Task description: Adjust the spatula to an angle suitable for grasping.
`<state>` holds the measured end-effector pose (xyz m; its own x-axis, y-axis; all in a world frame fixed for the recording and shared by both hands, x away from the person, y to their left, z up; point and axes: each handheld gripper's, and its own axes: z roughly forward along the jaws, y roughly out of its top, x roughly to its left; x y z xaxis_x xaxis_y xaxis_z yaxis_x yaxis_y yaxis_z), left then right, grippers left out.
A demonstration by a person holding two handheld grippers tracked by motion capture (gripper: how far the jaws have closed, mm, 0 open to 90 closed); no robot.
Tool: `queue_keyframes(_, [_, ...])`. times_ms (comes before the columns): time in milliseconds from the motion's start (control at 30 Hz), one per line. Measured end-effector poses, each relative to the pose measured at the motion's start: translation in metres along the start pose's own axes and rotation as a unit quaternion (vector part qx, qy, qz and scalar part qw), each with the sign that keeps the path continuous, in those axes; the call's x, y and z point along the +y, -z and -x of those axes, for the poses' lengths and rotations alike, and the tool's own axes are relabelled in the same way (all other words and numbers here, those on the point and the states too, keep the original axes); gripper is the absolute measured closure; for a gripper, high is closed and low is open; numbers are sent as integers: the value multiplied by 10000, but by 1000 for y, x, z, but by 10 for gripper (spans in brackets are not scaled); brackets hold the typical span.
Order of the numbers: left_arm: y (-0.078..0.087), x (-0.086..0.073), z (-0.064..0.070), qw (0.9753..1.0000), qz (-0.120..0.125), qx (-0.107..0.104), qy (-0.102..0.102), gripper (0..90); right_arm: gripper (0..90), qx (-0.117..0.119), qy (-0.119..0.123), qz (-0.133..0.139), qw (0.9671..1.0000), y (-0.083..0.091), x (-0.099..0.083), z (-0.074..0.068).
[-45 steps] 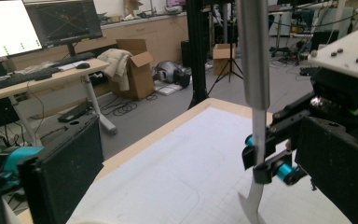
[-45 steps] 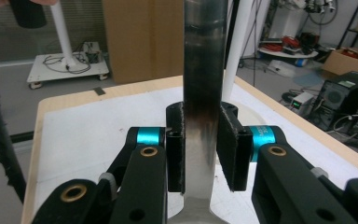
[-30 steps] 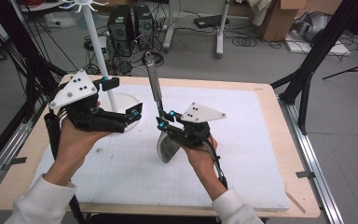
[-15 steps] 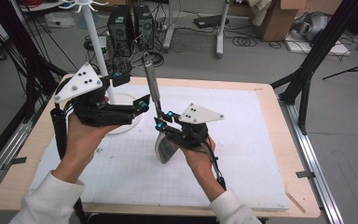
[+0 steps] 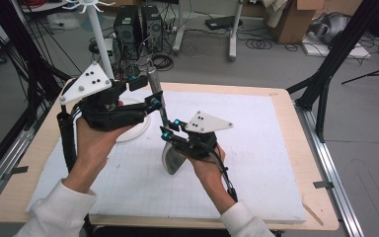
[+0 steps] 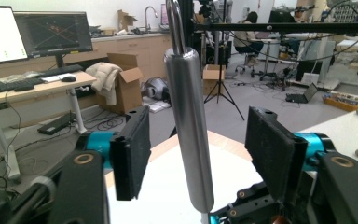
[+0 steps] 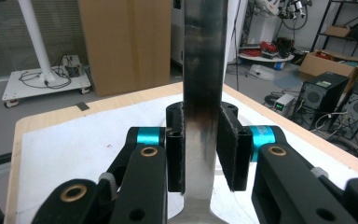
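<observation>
Table (image 5: 276, 148): white gridded mat.
Right gripper (image 5: 170, 131): clamped on metal spatula (image 7: 203, 93) handle.
Left gripper (image 6: 200, 154): jaws wide, straddling the handle's end, not touching.

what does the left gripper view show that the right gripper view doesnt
Left gripper view: the left tool open either side of the steel utensil handle, its hanging loop, monitors on a desk. Right gripper view: the right tool shut on that handle, a white pole, computer towers. Both: the handle and the white mat.
</observation>
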<state>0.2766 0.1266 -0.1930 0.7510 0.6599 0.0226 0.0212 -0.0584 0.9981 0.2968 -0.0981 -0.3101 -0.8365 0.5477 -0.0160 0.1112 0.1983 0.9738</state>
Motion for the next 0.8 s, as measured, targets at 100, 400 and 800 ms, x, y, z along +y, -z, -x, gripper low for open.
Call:
queue_keyframes(100, [0, 2, 0, 10000, 6, 35, 21, 469, 748, -6, 46, 15, 10000, -1, 0, 0])
queue_keyframes(400, [-1, 5, 1, 9998, -6, 209, 21, 550, 748, 8, 37, -81, 10000, -3, -1, -2])
queue_keyframes(800, [-2, 5, 2, 9993, -14, 350, 114, 659, 748, 4, 108, -81, 9999, -4, -1, -4])
